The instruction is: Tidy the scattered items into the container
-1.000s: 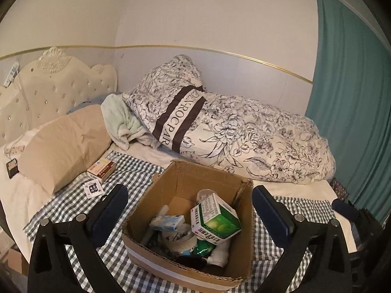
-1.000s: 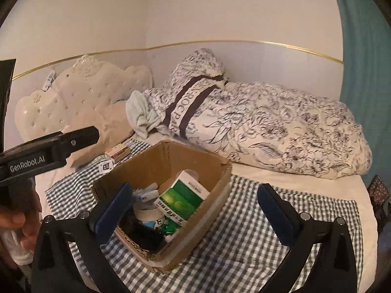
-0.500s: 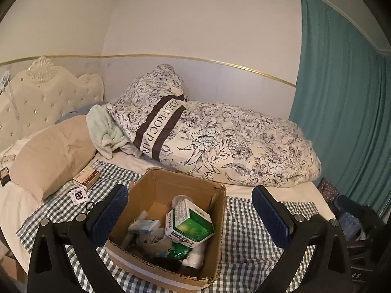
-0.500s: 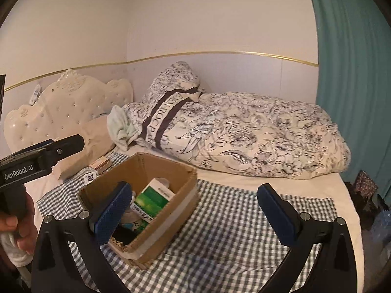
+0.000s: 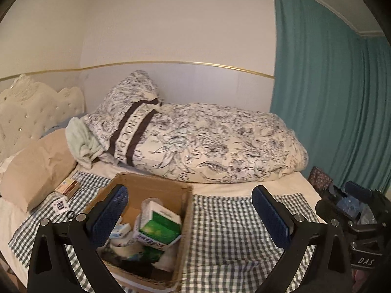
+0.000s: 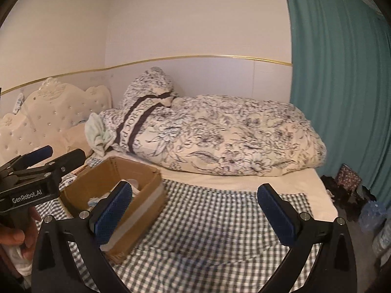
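Observation:
A cardboard box [image 5: 184, 210] [image 6: 107, 173] sits on the checked cloth [image 5: 232, 224] [image 6: 210, 217] on the bed. Inside it lie a green and white carton [image 5: 158, 227] and several small packets. A flat orange box [image 5: 67, 186] and a small white packet [image 5: 59, 204] lie on the cloth left of the cardboard box. My left gripper [image 5: 189, 216] hangs open above the cardboard box's right side, holding nothing. My right gripper [image 6: 195, 212] stands open and empty over the cloth to the right of the cardboard box. In the right wrist view the left gripper [image 6: 51, 155] shows at the left edge, with a hand [image 6: 14, 241] on it.
A floral duvet [image 5: 220, 146] and pillow lie along the wall behind the cardboard box. A tan pillow [image 5: 36, 166] and tufted headboard [image 5: 31, 112] are at the left. A teal curtain [image 5: 330, 109] hangs at the right, with dark bags [image 5: 354, 210] on the floor below.
Both grippers have drawn back and swung right; the cardboard box now sits lower and further left in both views. Both stayed open and empty.

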Demonstrator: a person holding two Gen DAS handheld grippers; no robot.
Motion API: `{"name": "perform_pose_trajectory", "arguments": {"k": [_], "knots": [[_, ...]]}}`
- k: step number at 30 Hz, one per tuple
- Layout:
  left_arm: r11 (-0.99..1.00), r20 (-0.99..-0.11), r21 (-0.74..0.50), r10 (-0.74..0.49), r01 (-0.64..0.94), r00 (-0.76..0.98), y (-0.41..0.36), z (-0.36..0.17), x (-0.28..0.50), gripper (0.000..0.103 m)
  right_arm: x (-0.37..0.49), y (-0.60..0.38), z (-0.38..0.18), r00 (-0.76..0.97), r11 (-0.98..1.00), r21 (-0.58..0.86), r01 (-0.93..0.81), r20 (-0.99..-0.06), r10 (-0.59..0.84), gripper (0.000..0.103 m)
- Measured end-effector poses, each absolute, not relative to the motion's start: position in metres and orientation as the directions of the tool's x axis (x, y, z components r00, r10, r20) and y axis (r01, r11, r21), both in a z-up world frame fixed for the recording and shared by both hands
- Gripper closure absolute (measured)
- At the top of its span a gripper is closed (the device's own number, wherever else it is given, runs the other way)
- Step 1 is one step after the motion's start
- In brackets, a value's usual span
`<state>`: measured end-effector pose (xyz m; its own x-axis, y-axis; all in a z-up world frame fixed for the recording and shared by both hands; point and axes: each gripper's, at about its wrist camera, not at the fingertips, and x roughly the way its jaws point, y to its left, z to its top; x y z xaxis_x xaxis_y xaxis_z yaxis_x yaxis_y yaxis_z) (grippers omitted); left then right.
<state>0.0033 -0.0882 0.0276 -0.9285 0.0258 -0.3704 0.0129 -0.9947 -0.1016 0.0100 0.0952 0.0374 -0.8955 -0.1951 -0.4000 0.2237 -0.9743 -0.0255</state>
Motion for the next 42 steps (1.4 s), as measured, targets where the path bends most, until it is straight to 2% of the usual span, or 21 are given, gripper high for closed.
{"name": "perform_pose_trajectory", "arguments": {"k": [15, 42], "knots": [[-0.993, -0.381, -0.054, 0.114, -0.101, -0.917, -0.016, 0.023, -0.012, 0.0, 0.007, 0.166, 0.03, -0.905, -0.994, -0.012, 0.111, -0.414, -0.096, 0.0], [-0.992, -0.437, -0.077, 0.124, -0.101, -0.891, 0.019, -0.002, -0.034, 0.0, -0.008, 0.2, 0.009, -0.893, -0.997, 0.001, 0.076, -0.445, -0.069, 0.0]]}}
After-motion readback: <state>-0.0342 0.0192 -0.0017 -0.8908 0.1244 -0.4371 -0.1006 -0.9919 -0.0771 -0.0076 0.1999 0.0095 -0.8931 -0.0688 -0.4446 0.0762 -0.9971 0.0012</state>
